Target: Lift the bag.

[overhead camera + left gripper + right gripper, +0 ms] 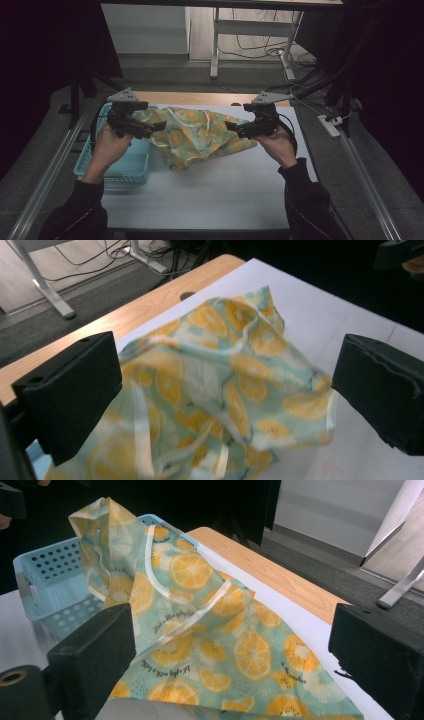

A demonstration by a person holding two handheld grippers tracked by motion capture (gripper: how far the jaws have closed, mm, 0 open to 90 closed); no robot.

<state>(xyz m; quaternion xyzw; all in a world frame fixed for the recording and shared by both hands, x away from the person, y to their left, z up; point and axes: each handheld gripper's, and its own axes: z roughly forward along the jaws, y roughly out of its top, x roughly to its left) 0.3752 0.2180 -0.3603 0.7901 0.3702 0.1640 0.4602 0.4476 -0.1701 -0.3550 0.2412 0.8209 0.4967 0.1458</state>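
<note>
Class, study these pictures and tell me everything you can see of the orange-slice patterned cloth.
The cloth looks like thin fabric, pale green, printed with orange slices and small black script, and edged with white strips or ties. It is crumpled and stretched between the left tool and right tool. Its middle sags onto the white table, and its left end rises beside the blue basket.

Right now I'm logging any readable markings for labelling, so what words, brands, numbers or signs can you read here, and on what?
Cloth, right gripper view: small black cursive lines run between the printed orange slices, too small and blurred to read for certain.
Cloth, left gripper view and high view: no lettering can be made out.
Blue basket, white table cover, both grippers: no text, labels, numbers or signs seen.
</note>
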